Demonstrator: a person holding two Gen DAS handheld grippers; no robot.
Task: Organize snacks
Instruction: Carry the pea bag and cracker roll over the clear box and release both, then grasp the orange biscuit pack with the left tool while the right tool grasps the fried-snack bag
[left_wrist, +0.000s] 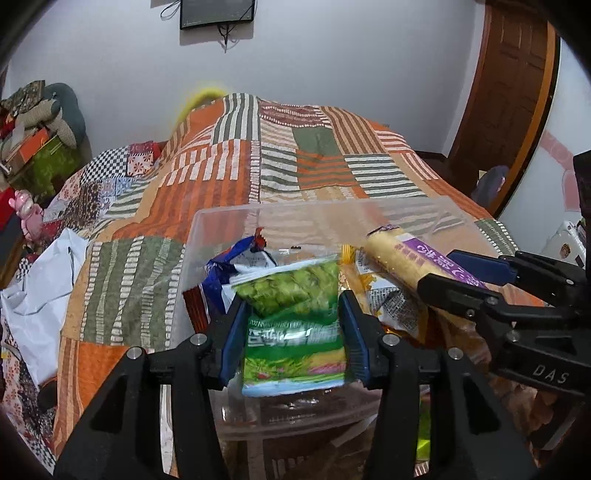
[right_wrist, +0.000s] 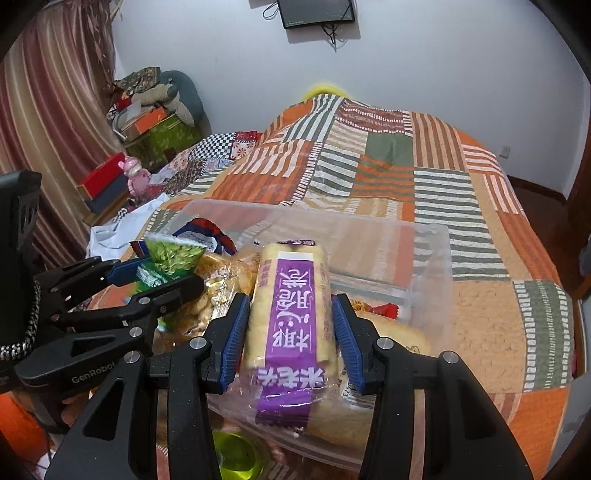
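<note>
Snacks crowd my clear bin (left_wrist: 207, 236) on the quilted bed (left_wrist: 314, 155): my left gripper (left_wrist: 293, 334) pinches one green packet (left_wrist: 291, 332), my right gripper (right_wrist: 288, 332) one purple-banded roll (right_wrist: 291, 325), loose packets beneath.

Bin (right_wrist: 424, 280) right half free; snack packets (right_wrist: 221, 280) crowd left; quilt (right_wrist: 480, 295) beyond clear.

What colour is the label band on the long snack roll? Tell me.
Purple with white characters, on the pale yellow snack roll; right wrist view shows it best.
</note>
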